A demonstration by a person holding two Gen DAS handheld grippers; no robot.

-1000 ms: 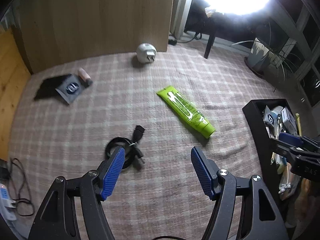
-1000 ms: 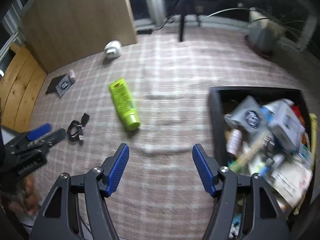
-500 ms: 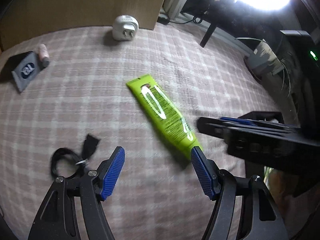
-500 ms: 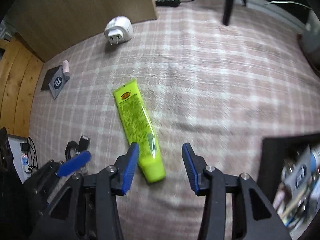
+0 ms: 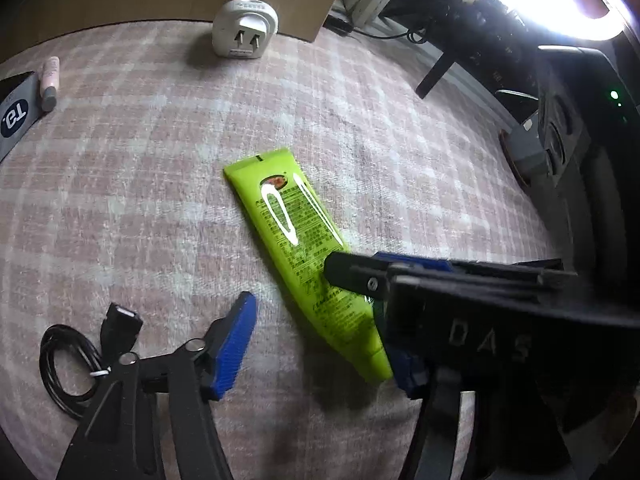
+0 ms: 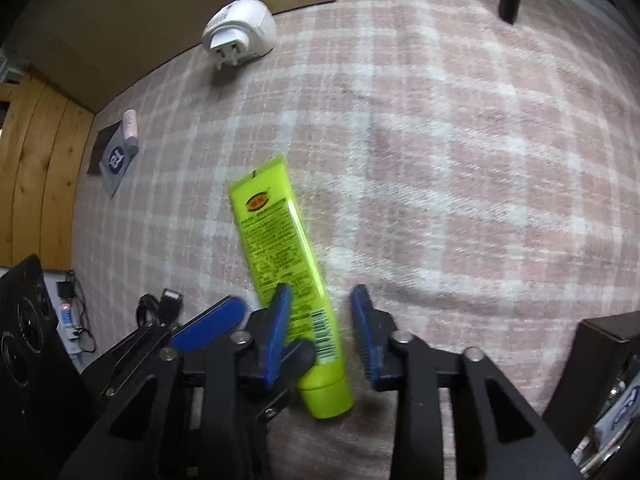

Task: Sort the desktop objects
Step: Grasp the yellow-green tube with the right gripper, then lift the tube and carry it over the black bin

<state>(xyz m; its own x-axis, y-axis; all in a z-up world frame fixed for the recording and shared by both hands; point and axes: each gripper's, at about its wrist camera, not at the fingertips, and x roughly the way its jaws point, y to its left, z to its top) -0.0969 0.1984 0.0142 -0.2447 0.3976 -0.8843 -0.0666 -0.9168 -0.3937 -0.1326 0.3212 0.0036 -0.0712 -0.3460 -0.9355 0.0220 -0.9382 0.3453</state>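
**Both grippers dropped onto the green tube**

A second earlier the right gripper [image 6: 320, 332] had hovered wide open near the black bin [image 6: 600, 344], well away from the green tube [image 6: 280, 248]. Now it straddled the tube's cap end, its jaws closing with the tube between them — the pads not yet visibly pressing. The left gripper [image 5: 320, 344] had also come down over that end, its jaws closing slightly around the tube but still apart. The tube lay flat on the plaid cloth [image 6: 460, 160], with the white plug [image 5: 244, 32] beyond its crimped end and the black cable [image 5: 76, 364] beside its cap end. A pickup looked imminent — likely bound for the bin.
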